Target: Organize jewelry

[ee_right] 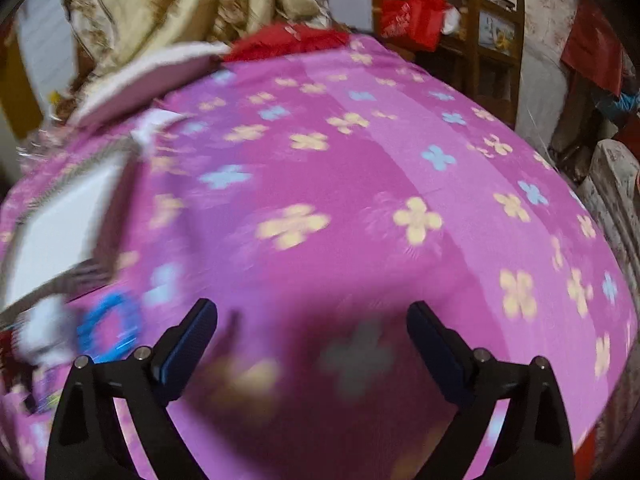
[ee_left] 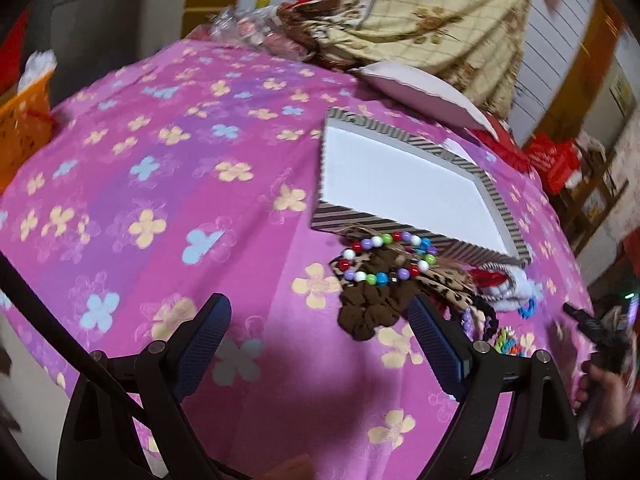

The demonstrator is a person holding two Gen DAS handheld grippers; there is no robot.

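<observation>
With both claws spread and empty, we bring the left claw (ee_left: 320, 340) onto the beads (ee_left: 384, 258) and pinch only that strand before lifting it to the box (ee_left: 400, 188), keeping the right claw (ee_right: 312, 340) clear.

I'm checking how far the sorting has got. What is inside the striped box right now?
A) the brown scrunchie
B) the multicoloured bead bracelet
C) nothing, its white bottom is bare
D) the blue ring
C: in the left wrist view the striped box shows only its bare white bottom, while the bead bracelet and the brown scrunchie lie on the bedspread in front of it.
</observation>
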